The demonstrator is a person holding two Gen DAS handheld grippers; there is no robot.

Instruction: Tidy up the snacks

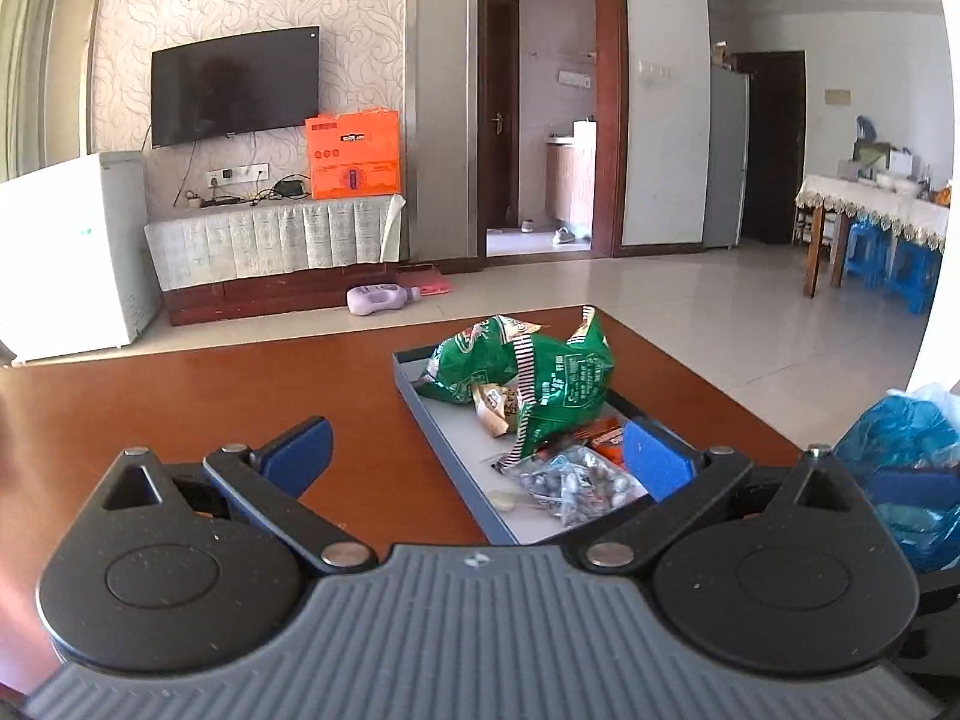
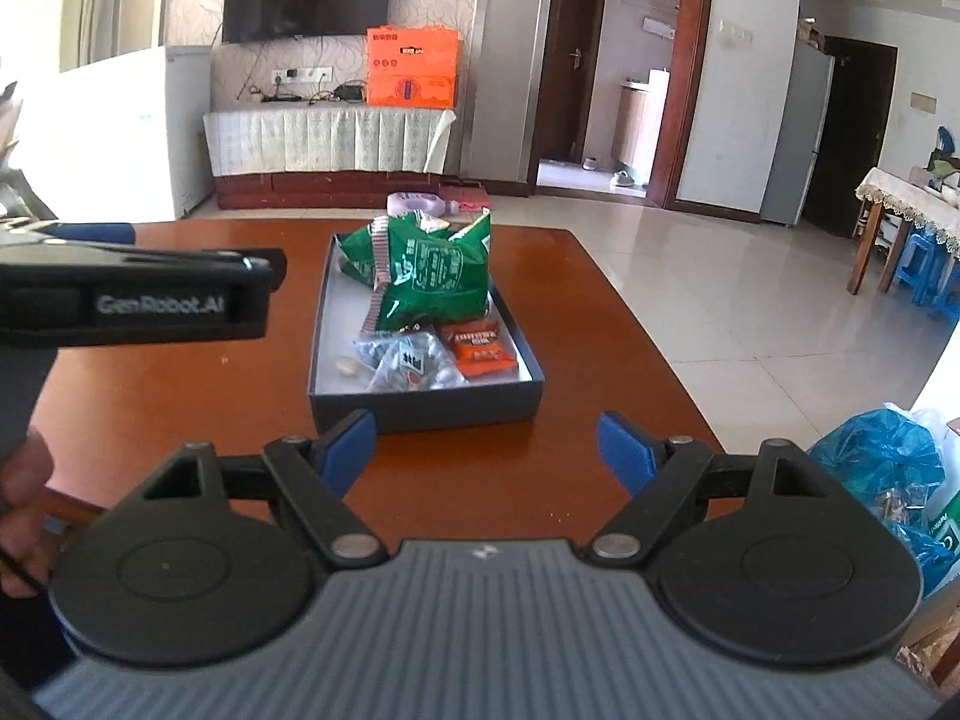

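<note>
Carried two handheld grippers of one build: left gripper [image 1: 477, 462] and right gripper [image 2: 486, 450] each showed a grey ribbed body, two round black discs, black linkage arms with silver rivets, and blue pads [image 2: 348, 450]. Bore white "GenRobot.AI" lettering on the left gripper's black side, seen from the right wrist.

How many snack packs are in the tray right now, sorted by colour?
Green bags: 2
Orange packet: 1
Clear bag of silver candies: 1
Tan packet: 1
Total: 5, all inside the grey tray.
</note>
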